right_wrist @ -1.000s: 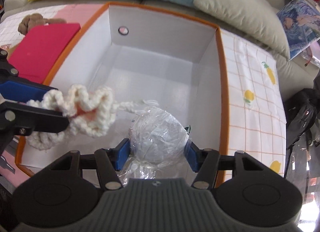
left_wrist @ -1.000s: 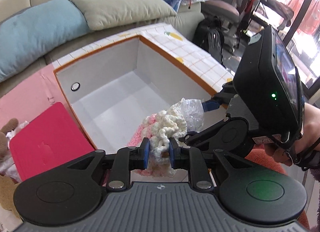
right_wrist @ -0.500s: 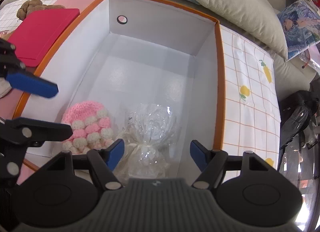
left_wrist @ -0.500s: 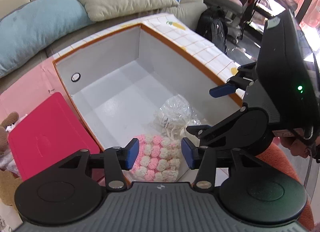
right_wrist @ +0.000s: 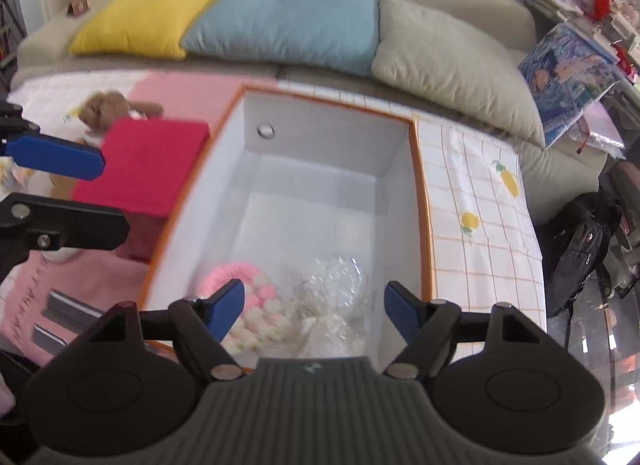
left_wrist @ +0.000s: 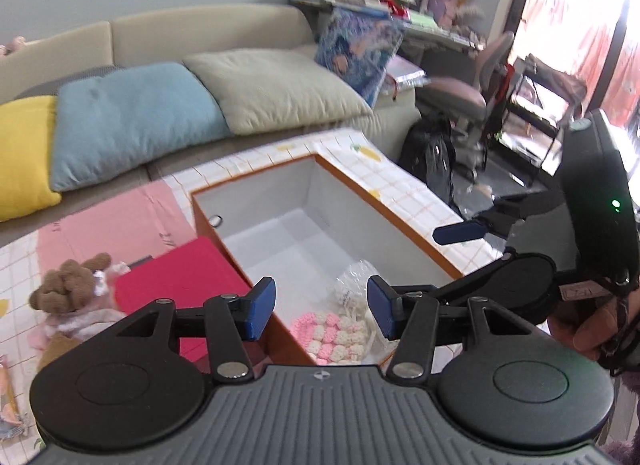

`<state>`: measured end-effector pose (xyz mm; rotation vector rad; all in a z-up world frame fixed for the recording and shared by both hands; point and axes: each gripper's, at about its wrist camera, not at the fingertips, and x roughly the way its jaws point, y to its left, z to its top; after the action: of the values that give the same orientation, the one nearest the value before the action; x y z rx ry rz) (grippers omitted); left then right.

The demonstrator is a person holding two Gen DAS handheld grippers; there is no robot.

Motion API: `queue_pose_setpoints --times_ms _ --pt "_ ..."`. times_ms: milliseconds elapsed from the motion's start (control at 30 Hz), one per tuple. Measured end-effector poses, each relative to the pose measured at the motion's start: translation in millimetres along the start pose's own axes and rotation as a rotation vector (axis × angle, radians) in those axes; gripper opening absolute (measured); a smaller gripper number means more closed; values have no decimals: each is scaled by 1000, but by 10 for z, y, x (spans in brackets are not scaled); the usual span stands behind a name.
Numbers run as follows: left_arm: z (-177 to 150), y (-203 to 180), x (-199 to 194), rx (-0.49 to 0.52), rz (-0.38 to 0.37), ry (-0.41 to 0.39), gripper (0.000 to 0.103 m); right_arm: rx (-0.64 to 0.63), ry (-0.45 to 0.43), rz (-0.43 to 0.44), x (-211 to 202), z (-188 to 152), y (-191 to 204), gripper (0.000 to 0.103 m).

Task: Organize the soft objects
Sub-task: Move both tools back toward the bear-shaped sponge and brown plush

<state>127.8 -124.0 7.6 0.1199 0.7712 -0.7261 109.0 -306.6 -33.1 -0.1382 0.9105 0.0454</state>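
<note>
A pink and white knitted piece (left_wrist: 332, 335) (right_wrist: 244, 305) lies in the near end of the white box with an orange rim (left_wrist: 384, 205) (right_wrist: 420, 201). A clear plastic bag of white stuff (left_wrist: 352, 289) (right_wrist: 336, 297) lies beside it in the box. My left gripper (left_wrist: 322, 307) is open and empty above the box's near edge. My right gripper (right_wrist: 314, 313) is open and empty above the two items. A brown plush bear (left_wrist: 70, 285) (right_wrist: 106, 105) lies on the table left of the box.
A red box lid (left_wrist: 180, 285) (right_wrist: 148, 161) lies left of the box. Yellow, blue and beige cushions (right_wrist: 280, 21) line the sofa behind the table. A black backpack (right_wrist: 580, 249) and an office chair (left_wrist: 460, 93) stand to the right.
Both grippers opened and dropped the knitted piece and the plastic bag into the box. Both then rose and pulled back from it.
</note>
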Motion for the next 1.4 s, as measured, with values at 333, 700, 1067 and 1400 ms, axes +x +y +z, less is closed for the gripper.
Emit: queue_pose_setpoints --times_ms 333,700,1067,1400 --pt "-462 399 -668 -98 205 -151 62 130 -220 114 -361 -121 717 84" --pt "-1258 1139 -755 -344 320 7 62 55 -161 189 22 -173 1591 85" --pt "-1451 1617 -847 -408 414 16 62 -209 -175 269 353 53 2289 85" --pt "-1538 1993 -673 -408 478 70 61 -446 -138 246 1106 454 2818 84"
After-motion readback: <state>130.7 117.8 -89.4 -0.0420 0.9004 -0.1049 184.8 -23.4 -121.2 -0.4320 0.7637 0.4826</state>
